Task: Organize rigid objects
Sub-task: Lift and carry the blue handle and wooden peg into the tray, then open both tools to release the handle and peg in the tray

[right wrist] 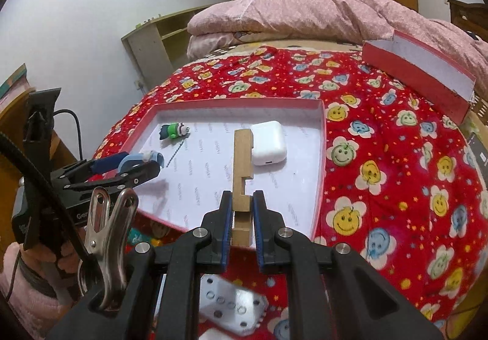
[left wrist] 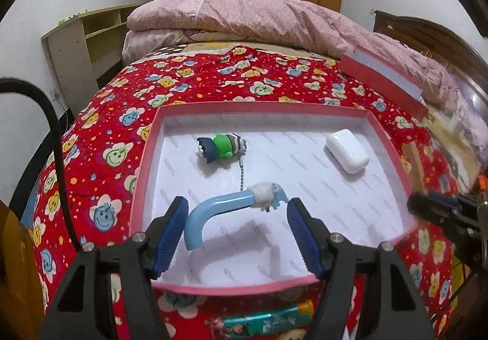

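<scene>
A shallow pink box [left wrist: 146, 163] with a white floor lies on the red flowered bedspread; it also shows in the right wrist view [right wrist: 320, 157]. In it are a small green and navy toy figure on a bead chain [left wrist: 221, 146], a white earbud case [left wrist: 347, 150] and a bent light-blue handle [left wrist: 213, 211]. My left gripper [left wrist: 238, 230] is open, its fingers either side of the handle, which rests on the box floor. My right gripper [right wrist: 242, 218] is shut on a notched wooden block [right wrist: 242, 169], held over the box's near right part beside the case [right wrist: 268, 143].
The box's pink lid [right wrist: 421, 71] leans at the far right by a pink quilt [left wrist: 244, 19]. A colourful tube [left wrist: 268, 321] lies on the bedspread in front of the box. A perforated metal plate [right wrist: 231, 306] lies under my right gripper. A shelf unit [left wrist: 82, 44] stands left of the bed.
</scene>
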Motion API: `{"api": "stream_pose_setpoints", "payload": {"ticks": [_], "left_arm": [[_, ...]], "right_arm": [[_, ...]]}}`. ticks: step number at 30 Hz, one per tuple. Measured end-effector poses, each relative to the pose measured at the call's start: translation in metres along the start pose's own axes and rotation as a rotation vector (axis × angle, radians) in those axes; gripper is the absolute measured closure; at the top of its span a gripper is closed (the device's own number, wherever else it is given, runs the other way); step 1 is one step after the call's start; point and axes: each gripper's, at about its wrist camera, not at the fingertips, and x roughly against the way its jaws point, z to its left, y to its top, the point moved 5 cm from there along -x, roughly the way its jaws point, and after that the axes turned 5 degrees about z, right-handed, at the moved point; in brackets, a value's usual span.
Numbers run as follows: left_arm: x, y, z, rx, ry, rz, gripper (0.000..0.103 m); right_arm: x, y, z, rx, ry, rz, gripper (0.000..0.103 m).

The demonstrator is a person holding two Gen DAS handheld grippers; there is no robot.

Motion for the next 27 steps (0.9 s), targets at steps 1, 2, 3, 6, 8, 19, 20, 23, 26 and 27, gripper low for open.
{"api": "stream_pose_setpoints", "payload": {"ticks": [1, 2, 3, 6, 8, 19, 20, 23, 26, 27], "left_arm": [[-0.003, 0.001, 0.000, -0.003, 0.002, 0.002, 0.032], [-0.006, 0.003, -0.001, -0.006, 0.004, 0.003, 0.032], [-0.008, 0.005, -0.001, -0.008, 0.007, 0.004, 0.032], [-0.015, 0.007, -0.002, -0.017, 0.020, 0.009, 0.032], [-0.020, 0.008, -0.002, -0.028, 0.032, 0.010, 0.032], [-0.045, 0.013, 0.000, -0.023, 0.062, 0.042, 0.033], [-0.046, 0.014, 0.001, -0.020, 0.059, 0.041, 0.033], [-0.048, 0.016, 0.003, -0.018, 0.059, 0.040, 0.033], [-0.048, 0.018, 0.003, -0.017, 0.063, 0.040, 0.030], [-0.049, 0.019, 0.003, -0.016, 0.065, 0.036, 0.029]], "right_arm": [[-0.004, 0.002, -0.002, -0.004, -0.001, 0.005, 0.089], [-0.006, 0.002, -0.003, -0.007, -0.001, 0.009, 0.089], [-0.008, 0.003, -0.005, -0.012, -0.001, 0.013, 0.089], [-0.017, 0.004, -0.011, -0.029, 0.000, 0.029, 0.089], [-0.022, 0.004, -0.014, -0.035, 0.004, 0.036, 0.089], [-0.049, 0.002, -0.026, -0.058, -0.005, 0.073, 0.089], [-0.050, 0.003, -0.026, -0.054, -0.010, 0.069, 0.089], [-0.052, 0.008, -0.024, -0.047, -0.021, 0.051, 0.089], [-0.055, 0.009, -0.022, -0.051, -0.014, 0.039, 0.089], [-0.056, 0.009, -0.020, -0.046, -0.017, 0.034, 0.089]]}}
